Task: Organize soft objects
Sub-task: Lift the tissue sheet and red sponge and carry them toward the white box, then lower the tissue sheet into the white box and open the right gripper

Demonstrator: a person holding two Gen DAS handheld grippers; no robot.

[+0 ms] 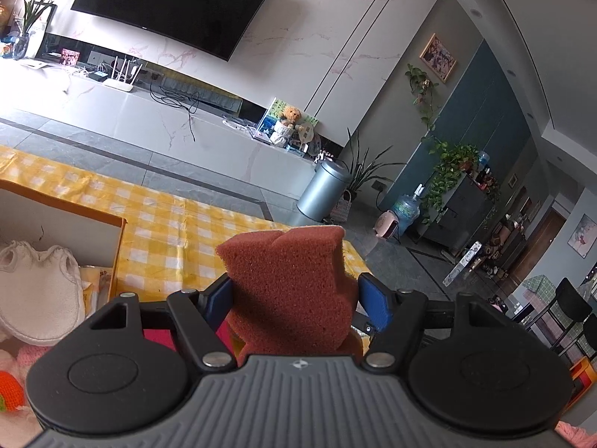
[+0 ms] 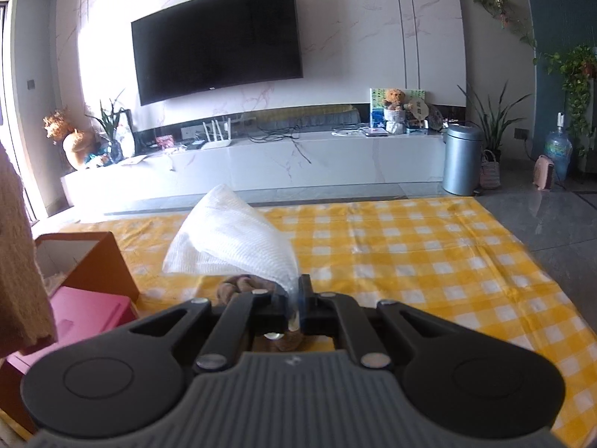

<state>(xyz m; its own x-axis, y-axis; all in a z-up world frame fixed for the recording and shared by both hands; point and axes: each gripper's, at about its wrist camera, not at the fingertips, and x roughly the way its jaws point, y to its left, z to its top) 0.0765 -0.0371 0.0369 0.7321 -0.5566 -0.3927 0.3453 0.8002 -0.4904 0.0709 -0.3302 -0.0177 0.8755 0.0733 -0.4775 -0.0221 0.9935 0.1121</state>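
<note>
Holding a brown sponge [image 1: 287, 291] in the left gripper [image 1: 294, 298] and pinching a white cloth [image 2: 231, 239] in the right gripper [image 2: 296, 298], both not yet in the box [image 1: 119, 246].

I am in a home living room. A big dark television [image 2: 218, 39] hangs on a marble-look wall. Below it runs a long white media console [image 2: 261, 164] with a router [image 2: 217, 138] and a teddy bear [image 2: 394, 99] on top. To the right of the television stand a metal bin [image 2: 462, 158], potted plants [image 2: 492, 119] and a water jug [image 2: 558, 149]. In front of it lies a yellow checked cloth [image 2: 410, 254].
</note>
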